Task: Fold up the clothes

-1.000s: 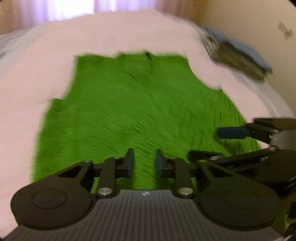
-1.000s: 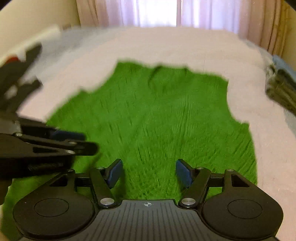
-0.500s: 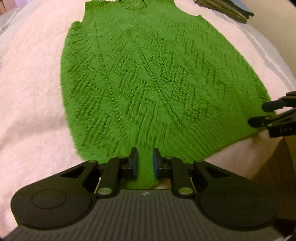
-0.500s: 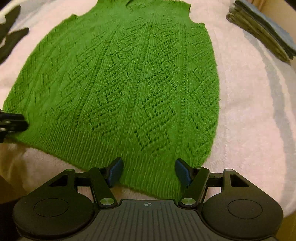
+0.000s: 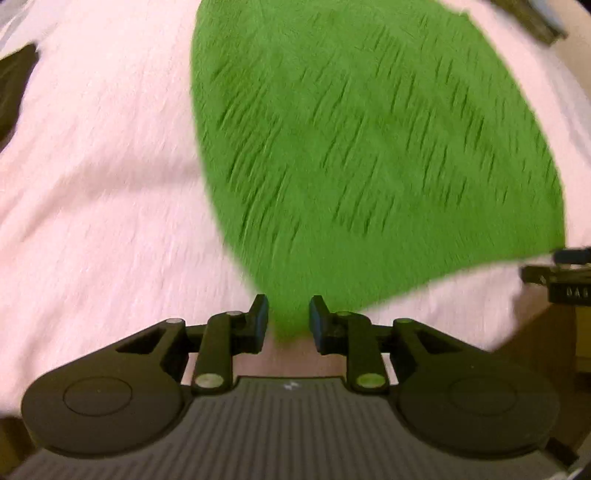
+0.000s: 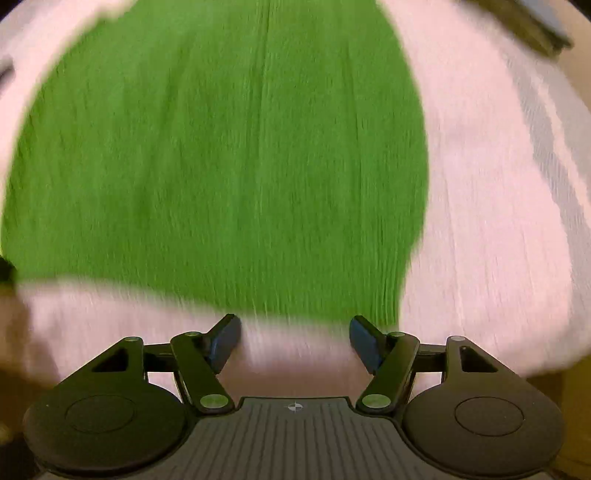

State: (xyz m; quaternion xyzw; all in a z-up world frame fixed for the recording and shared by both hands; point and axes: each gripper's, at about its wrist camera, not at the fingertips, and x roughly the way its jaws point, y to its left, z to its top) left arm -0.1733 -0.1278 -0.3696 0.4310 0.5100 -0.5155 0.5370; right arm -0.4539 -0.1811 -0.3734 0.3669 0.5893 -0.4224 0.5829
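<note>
A green knitted sleeveless top (image 5: pixel 362 147) lies flat on the pink blanket (image 5: pixel 92 192), its hem towards me. My left gripper (image 5: pixel 285 316) is open with a narrow gap, and the hem's near left corner sits between its fingers. My right gripper (image 6: pixel 294 334) is wide open just short of the hem near the top's right corner (image 6: pixel 384 295); it also shows at the right edge of the left wrist view (image 5: pixel 565 266). The top fills the right wrist view (image 6: pixel 221 147). Both views are motion-blurred.
A stack of folded clothes (image 6: pixel 543 26) lies at the far right of the bed; it also shows in the left wrist view (image 5: pixel 539 18). The pink blanket's front edge (image 6: pixel 480 350) drops off just below the grippers. A dark object (image 5: pixel 14 85) is at the left edge.
Both grippers have dropped lower and closer to the hem, which now sits at their fingertips. The left fingers have opened slightly around the hem corner.
</note>
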